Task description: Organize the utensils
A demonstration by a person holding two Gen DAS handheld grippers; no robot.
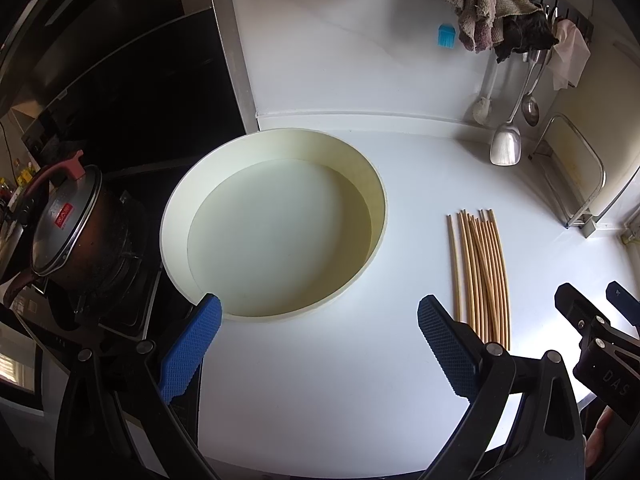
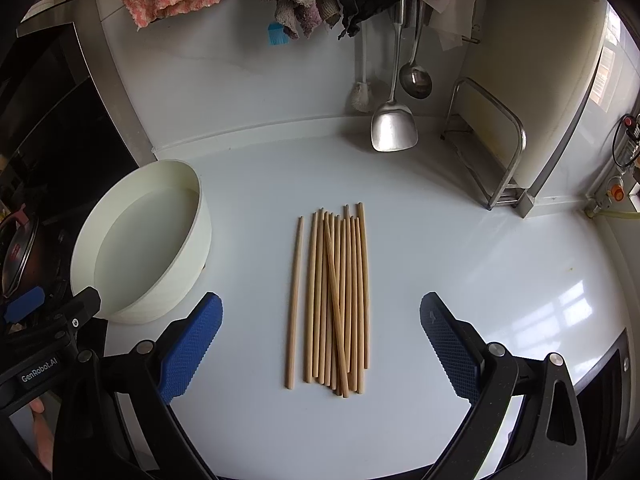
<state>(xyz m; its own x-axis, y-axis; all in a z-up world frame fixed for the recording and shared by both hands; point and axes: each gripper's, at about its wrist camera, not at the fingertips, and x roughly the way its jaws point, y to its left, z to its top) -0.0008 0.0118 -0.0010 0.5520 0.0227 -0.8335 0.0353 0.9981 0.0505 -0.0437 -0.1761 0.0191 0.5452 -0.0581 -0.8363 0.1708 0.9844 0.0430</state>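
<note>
Chopsticks (image 2: 334,300) lie mid-worktop (image 2: 460,280); right tool (image 2: 321,312) and left tool (image 1: 320,316) both gape wide, holding nothing.

The left hand-held gripper (image 1: 319,350) has 2 black plastic arms, each tipped with a blue pad (image 1: 191,348) moulded in a fine diamond knurl, scalloped along the inner edge. Round silver pivot pins (image 1: 493,348) sit at the linkage joints. The right hand-held gripper (image 2: 321,350) is built the same: black arms, blue textured pads (image 2: 450,346), silver pins. White lettering reading "GenRobot.AI" (image 2: 39,371) marks the left unit's black body, and "DAS" (image 1: 616,380) shows on the right one. Bare skin, probably a fingertip (image 2: 38,406), peeks beneath.
</note>
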